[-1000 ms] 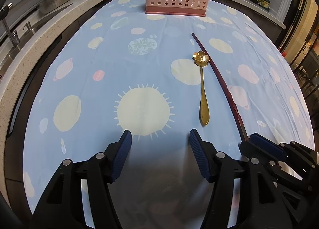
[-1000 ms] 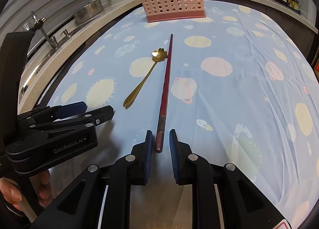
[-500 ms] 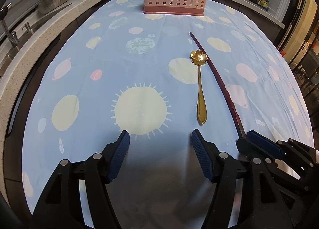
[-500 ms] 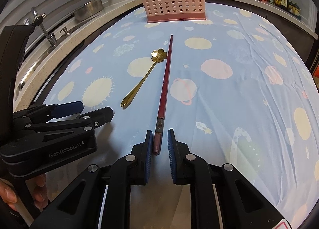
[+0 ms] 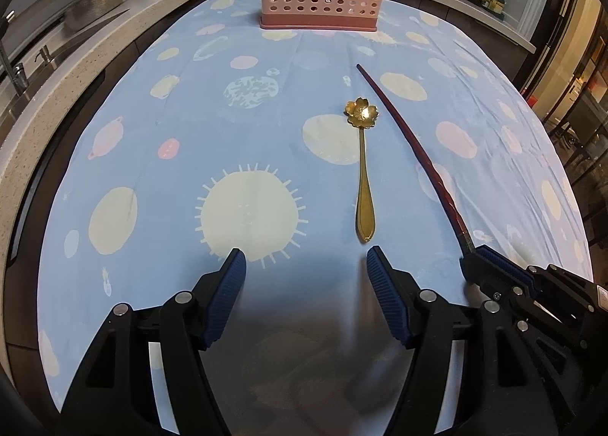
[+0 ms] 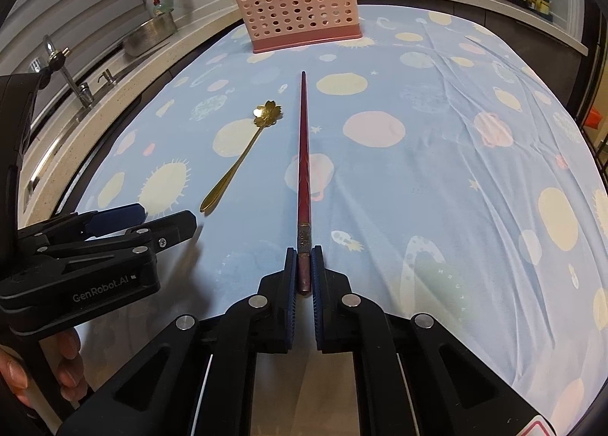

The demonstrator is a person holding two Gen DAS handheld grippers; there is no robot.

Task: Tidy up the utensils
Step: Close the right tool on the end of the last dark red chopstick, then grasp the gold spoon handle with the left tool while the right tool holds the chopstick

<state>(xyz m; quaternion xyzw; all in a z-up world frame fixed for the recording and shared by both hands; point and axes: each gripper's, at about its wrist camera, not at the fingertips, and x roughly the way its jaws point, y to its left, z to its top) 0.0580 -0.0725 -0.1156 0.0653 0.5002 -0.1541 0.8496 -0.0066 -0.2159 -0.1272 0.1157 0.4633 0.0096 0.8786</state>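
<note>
Right gripper (image 6: pixel 304 270): clamped on the butt end of the long dark-red lacquered chopstick (image 6: pixel 303 154), tip aimed at 12 o'clock
Left gripper (image 5: pixel 306 276): gaped wide, empty
Gold flower-bowl spoon (image 5: pixel 363 170): flat on the cloth, beside the chopstick
Risk: an end-only grip could let the chopstick pivot or slip when lifted toward the pink perforated plastic utensil basket (image 6: pixel 300 6)
Hidden: basket compartments unseen; whether the chopstick's tip had left the cloth unclear

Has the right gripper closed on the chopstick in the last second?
Yes. Its fingers have narrowed around the chopstick, which keeps its line toward the pink basket.

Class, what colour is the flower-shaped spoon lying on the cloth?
Gold; the spoon shows best in the left wrist view.
</note>
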